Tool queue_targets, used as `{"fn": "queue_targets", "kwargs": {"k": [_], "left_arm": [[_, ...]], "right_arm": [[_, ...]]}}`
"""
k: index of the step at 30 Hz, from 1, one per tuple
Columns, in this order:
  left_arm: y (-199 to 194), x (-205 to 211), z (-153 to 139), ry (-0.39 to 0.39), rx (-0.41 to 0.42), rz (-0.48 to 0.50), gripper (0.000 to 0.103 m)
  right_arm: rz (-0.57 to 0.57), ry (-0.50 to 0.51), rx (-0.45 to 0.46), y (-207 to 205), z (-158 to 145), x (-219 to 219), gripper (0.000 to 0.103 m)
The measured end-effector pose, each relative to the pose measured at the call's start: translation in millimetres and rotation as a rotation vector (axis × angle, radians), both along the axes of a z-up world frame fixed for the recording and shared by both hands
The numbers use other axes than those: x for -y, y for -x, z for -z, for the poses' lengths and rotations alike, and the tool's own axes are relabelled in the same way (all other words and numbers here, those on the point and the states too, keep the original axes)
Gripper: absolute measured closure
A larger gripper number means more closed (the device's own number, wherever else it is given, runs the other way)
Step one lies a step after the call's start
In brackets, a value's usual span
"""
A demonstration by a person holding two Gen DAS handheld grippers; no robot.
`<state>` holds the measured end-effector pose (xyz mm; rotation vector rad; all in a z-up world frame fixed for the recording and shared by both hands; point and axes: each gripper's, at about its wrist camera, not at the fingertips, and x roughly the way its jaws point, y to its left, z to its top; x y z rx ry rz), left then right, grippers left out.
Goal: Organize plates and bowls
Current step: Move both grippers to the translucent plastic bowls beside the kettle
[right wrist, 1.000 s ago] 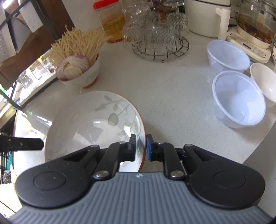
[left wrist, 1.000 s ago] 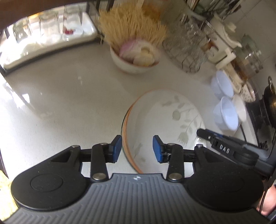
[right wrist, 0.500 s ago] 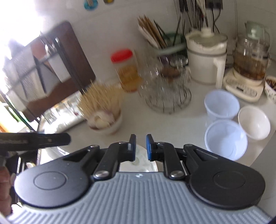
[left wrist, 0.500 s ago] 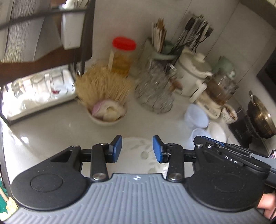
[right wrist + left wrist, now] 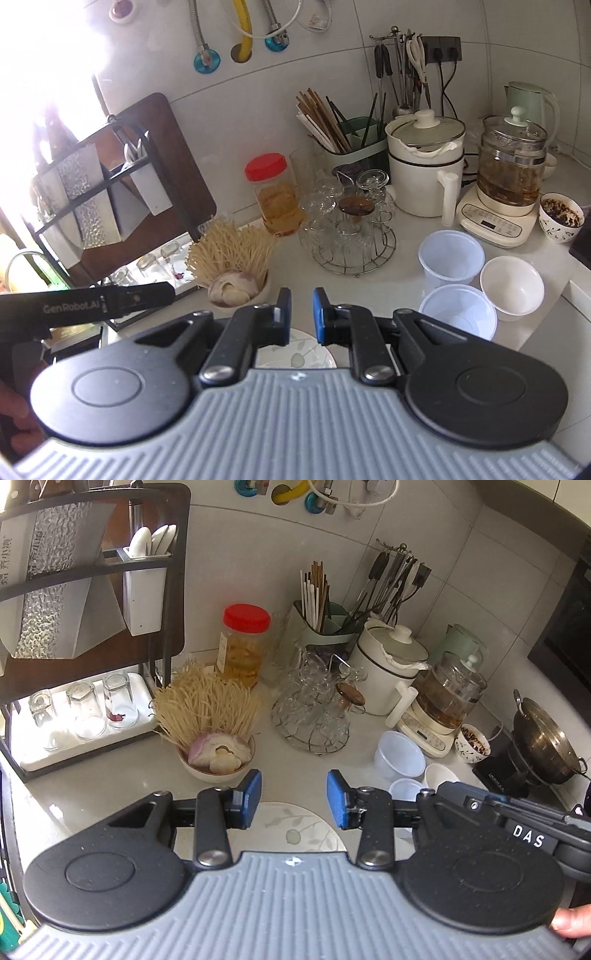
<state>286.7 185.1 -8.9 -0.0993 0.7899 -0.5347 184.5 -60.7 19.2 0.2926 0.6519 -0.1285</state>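
A white plate with a leaf pattern (image 5: 291, 827) lies on the counter right below both grippers; it also shows in the right wrist view (image 5: 295, 352). My left gripper (image 5: 293, 799) is open and empty above it. My right gripper (image 5: 301, 315) has its jaws a small gap apart and holds nothing. Two clear plastic bowls (image 5: 450, 254) (image 5: 460, 314) and a small white bowl (image 5: 511, 284) stand to the right. A bowl of noodles and onion (image 5: 216, 753) stands behind the plate.
A wire rack of glasses (image 5: 351, 229), a red-lidded jar (image 5: 275, 195), a white pot (image 5: 424, 166) and a glass kettle (image 5: 509, 177) line the back. A black dish rack with cups (image 5: 74, 709) is at the left. A wok (image 5: 546, 746) sits far right.
Both grippers have lifted up and back from the leaf plate, which stays on the counter. The view now takes in the whole back wall. The left jaws stay open.
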Motion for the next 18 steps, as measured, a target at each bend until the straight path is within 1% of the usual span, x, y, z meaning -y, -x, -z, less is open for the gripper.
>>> {"fn": "queue_targets", "kwargs": {"k": [2,4,8,12,15,18], "left_arm": [[-2.0,1.8,2.0,-0.006,-0.011,-0.001,0.058],[-4.7,5.8,4.8,-0.011,-0.022,-0.006,0.058],[-12.9,22.0,13.9,-0.033,-0.037,-0.034,0.058],[-19.6,48.5,20.3,-0.039,-0.059,-0.058,0.058],[-25.5,72.7,28.6,-0.049,-0.094,-0.068,0.058],[-31.7,98.0,31.7,-0.051,-0.106,-0.064,0.058]], "right_arm": [[0.006,-0.002,0.002,-1.3,3.3,2.4,0.088],[0.016,-0.023,-0.018,-7.2,9.0,8.8,0.088],[-0.004,-0.013,-0.012,-13.4,18.4,25.4,0.086],[-0.008,-0.03,-0.026,-21.0,24.4,55.8,0.086],[-0.01,-0.006,-0.045,-29.2,29.3,77.6,0.086],[-0.015,-0.025,-0.05,-36.4,31.7,102.5,0.086]]}}
